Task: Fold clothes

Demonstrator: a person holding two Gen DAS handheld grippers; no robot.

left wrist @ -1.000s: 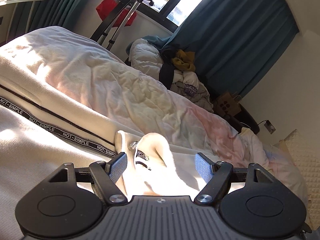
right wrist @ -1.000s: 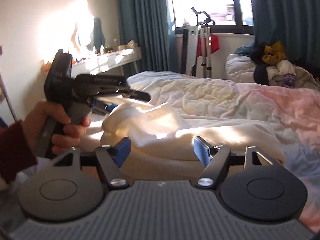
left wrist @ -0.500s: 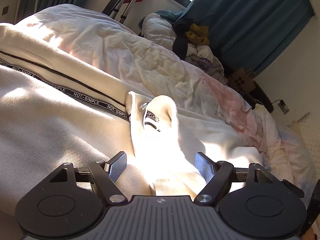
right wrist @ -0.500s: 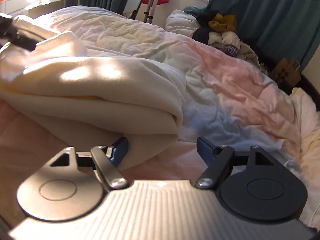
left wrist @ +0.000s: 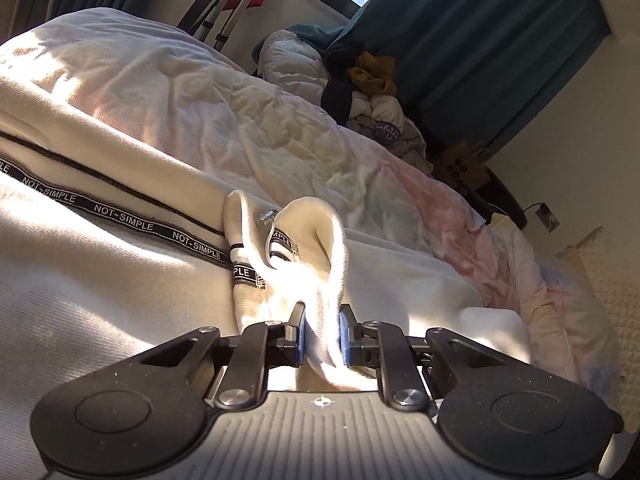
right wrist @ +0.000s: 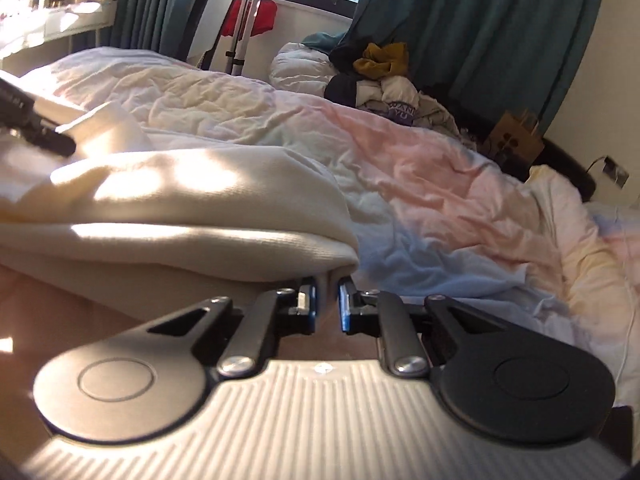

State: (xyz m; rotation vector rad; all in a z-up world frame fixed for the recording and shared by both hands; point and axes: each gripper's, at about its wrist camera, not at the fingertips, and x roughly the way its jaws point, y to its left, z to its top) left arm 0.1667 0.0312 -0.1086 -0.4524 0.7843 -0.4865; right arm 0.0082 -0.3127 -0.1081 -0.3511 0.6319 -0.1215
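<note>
A cream knitted jacket [left wrist: 92,280] with a black "NOT-SIMPLE" zip tape [left wrist: 120,220] lies on the bed. My left gripper [left wrist: 322,336] is shut on its collar [left wrist: 320,240] beside the zip pull. In the right wrist view the same cream jacket [right wrist: 180,200] lies folded in a thick bundle on the left. My right gripper [right wrist: 327,300] is shut on the bundle's lower corner [right wrist: 332,270]. The left gripper [right wrist: 36,128] shows at the far left of that view.
The bed's crumpled pastel duvet [right wrist: 440,184] spreads to the right. A heap of clothes [right wrist: 384,80] lies at the far end under teal curtains [right wrist: 480,20]. A folded ladder and a red garment [right wrist: 248,16] stand by the window. A desk [right wrist: 60,24] is at left.
Both grippers were open and have closed: the left on the collar, the right on the jacket's lower corner. The right gripper swung away from the left hand toward the bundle's edge.
</note>
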